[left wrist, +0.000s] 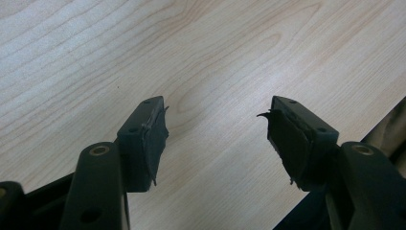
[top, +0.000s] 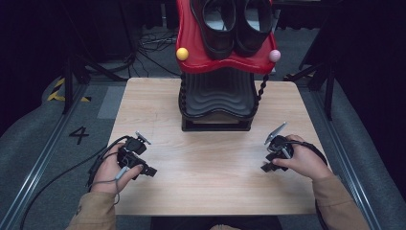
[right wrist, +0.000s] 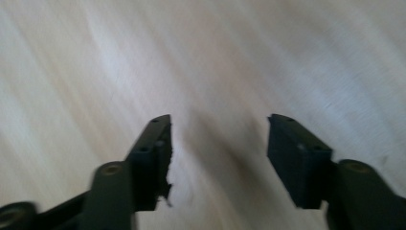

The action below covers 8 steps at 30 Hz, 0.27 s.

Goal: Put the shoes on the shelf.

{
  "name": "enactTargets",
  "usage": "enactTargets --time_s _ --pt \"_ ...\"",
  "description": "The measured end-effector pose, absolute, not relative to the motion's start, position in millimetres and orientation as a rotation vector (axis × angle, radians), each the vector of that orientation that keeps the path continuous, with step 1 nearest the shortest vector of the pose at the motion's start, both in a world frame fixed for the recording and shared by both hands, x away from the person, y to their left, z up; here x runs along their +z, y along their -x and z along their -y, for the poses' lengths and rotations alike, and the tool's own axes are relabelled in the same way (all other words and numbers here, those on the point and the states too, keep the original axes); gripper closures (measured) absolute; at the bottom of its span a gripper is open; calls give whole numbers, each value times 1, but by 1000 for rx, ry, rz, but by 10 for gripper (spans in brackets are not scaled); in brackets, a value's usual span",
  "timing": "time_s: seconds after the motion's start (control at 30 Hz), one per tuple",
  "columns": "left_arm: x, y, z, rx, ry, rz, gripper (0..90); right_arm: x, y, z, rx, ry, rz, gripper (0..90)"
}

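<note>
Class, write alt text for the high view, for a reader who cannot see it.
A person's hands hold the left gripper and the right gripper low over a pale wooden table, both empty. At the table's far edge stands a two-tier shoe rack, a pair of black shoes on its red upper shelf.

Light wooden table (top: 210, 167), one rack on it.
A black-based shoe rack (top: 216, 103) stands at the far edge's middle; its footing looks flush, possibly.

High view looks forward and down over the whole table (top: 210, 187). Both gripper views face close down onto its bare wood (left wrist: 201, 57), shared with the high view.
</note>
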State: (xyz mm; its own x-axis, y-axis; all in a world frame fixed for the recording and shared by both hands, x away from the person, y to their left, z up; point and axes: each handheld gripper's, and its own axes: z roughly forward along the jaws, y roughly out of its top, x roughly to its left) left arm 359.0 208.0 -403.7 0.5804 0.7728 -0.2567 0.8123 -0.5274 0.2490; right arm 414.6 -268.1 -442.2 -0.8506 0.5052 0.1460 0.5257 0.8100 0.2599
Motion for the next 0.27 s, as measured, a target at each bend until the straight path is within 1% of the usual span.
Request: enactTargets --time_s 0.07,0.1,0.17,0.27 --pt "-403 -359 -208 -161 -2473 -1292 390 -443 -414 269 -372 767 2935 529" --pt "-403 -360 -207 -163 -2476 -1288 389 -443 -413 269 -327 747 2941 536" --pt "-404 -361 -206 -163 -2480 -1284 389 -444 -412 269 -282 737 2952 534" --pt "-405 -363 -204 -168 -2485 -1282 389 -444 -412 272 -302 753 2951 510"
